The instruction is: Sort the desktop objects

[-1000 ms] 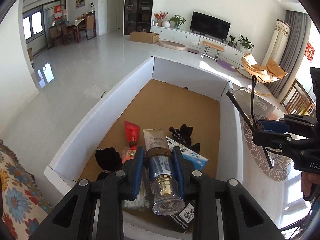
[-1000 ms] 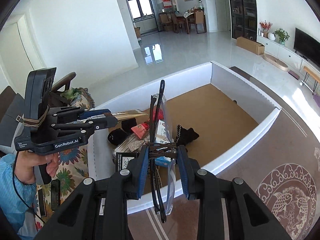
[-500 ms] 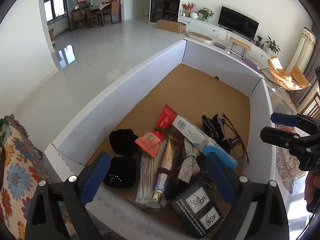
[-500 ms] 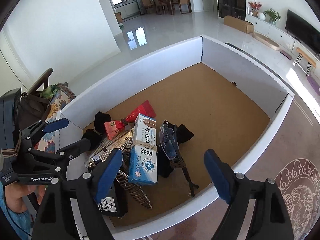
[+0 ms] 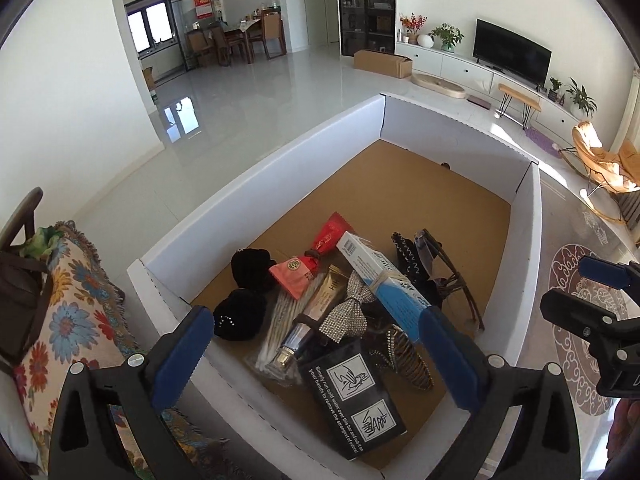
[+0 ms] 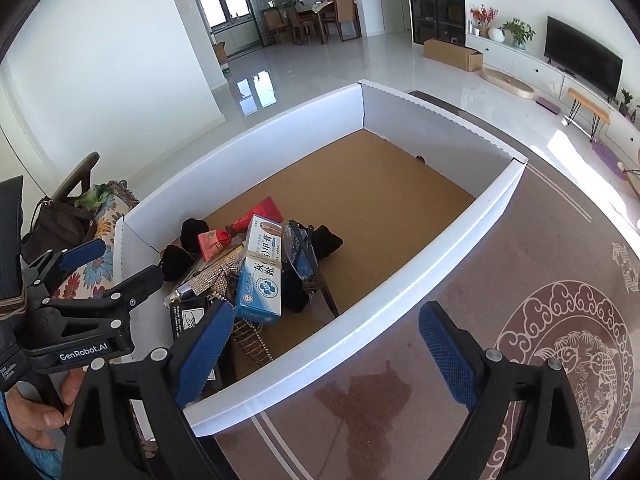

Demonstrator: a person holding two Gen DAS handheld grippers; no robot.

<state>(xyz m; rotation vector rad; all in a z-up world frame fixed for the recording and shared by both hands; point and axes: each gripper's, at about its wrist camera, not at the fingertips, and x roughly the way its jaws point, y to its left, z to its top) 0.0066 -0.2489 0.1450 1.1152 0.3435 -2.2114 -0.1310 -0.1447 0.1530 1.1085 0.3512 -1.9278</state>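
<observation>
Tools are both hanging released, jaws just having been opening with nothing between them: left tool (image 5: 312, 356), right tool (image 6: 324, 352). Tube (image 5: 316, 316) and glasses (image 6: 300, 256) are lying in the white box (image 5: 280, 168).

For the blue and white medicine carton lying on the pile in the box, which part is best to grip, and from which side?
Probably the blue and white medicine carton is best gripped across its two long narrow sides, near the blue end, coming from above. It lies flat on top of the pile in the white-walled cardboard box, so its long edges stand free, while the glasses crowd its far side.
</observation>
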